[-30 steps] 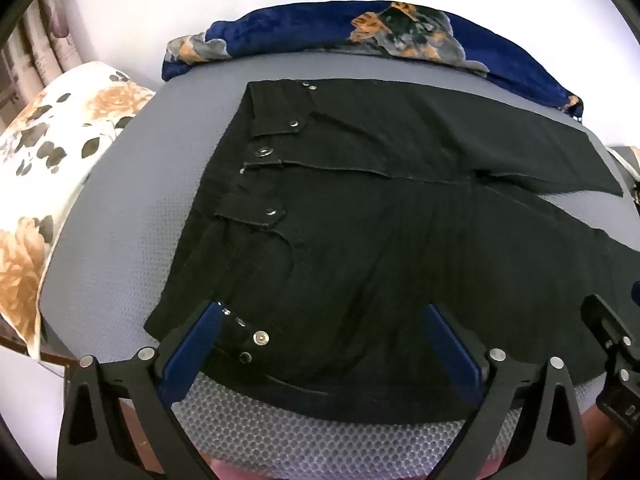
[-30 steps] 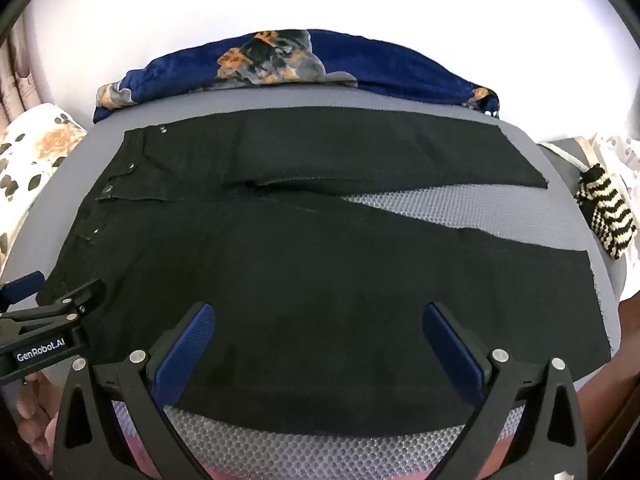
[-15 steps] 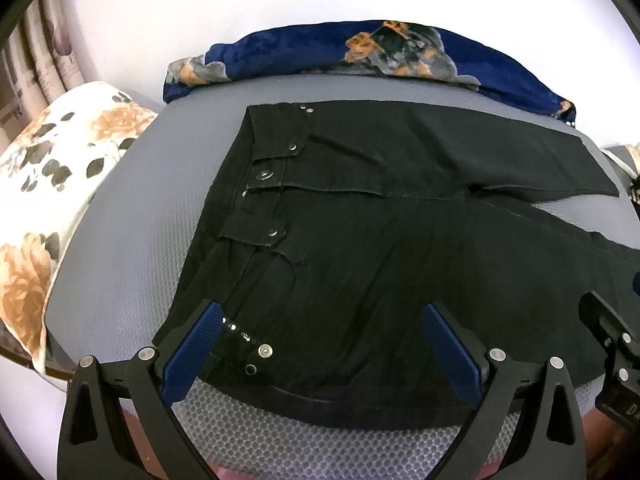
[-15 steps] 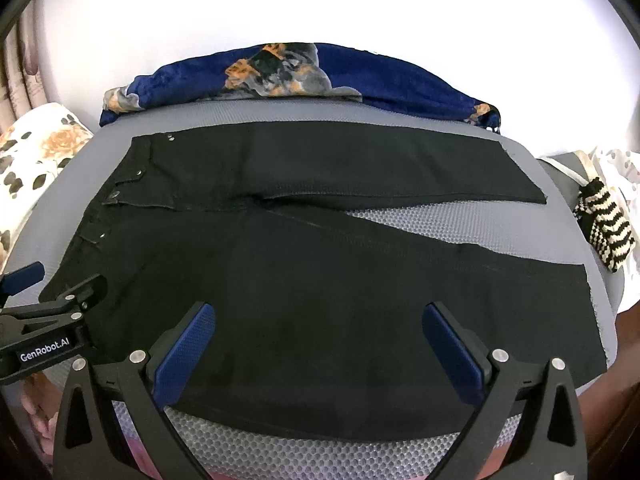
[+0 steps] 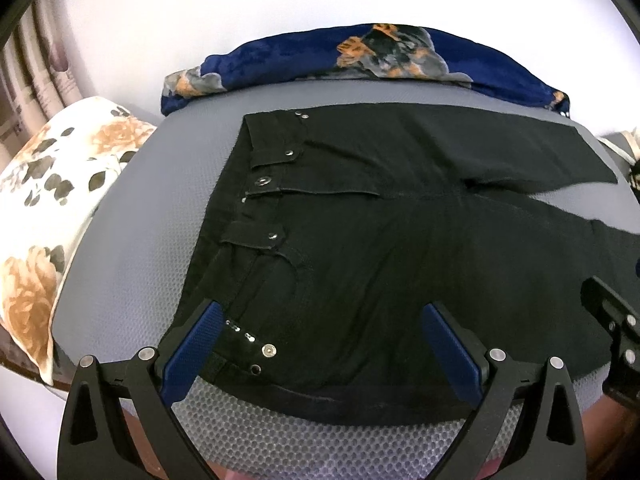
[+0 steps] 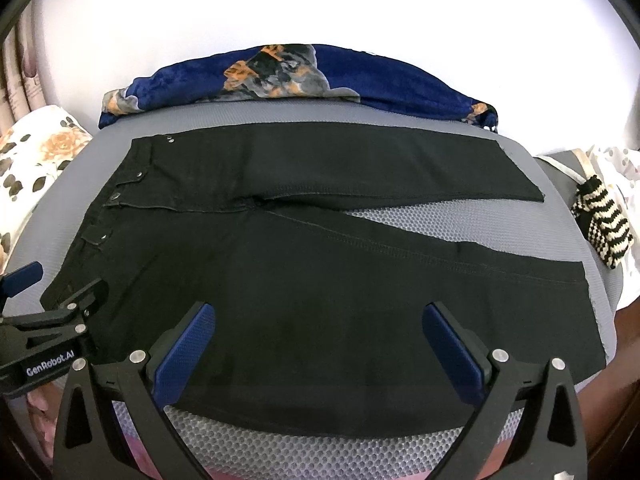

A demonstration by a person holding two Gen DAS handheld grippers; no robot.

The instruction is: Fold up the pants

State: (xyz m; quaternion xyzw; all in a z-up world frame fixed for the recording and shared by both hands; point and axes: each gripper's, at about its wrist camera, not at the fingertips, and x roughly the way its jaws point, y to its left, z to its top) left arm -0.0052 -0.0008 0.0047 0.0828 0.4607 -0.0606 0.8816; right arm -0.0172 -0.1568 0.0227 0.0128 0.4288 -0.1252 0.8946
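Black pants [image 5: 380, 248] lie flat on a grey mesh pad [image 5: 152, 216], waistband with metal snaps at the left, both legs running right. They also show in the right wrist view [image 6: 320, 272], the legs spread apart in a V with pad between them. My left gripper [image 5: 320, 344] is open and empty above the near waist corner. My right gripper [image 6: 320, 344] is open and empty above the near leg's front edge. The left gripper also appears at the left edge of the right wrist view [image 6: 44, 292].
A blue floral blanket [image 6: 304, 76] lies along the far edge of the pad. A floral pillow [image 5: 52, 208] sits at the left. A black-and-white striped knit item [image 6: 604, 224] lies at the right. The pad's front edge [image 6: 320, 452] is close below the grippers.
Both grippers have pulled back and risen a little; the pants sit lower and farther in both views. The pants have not moved.
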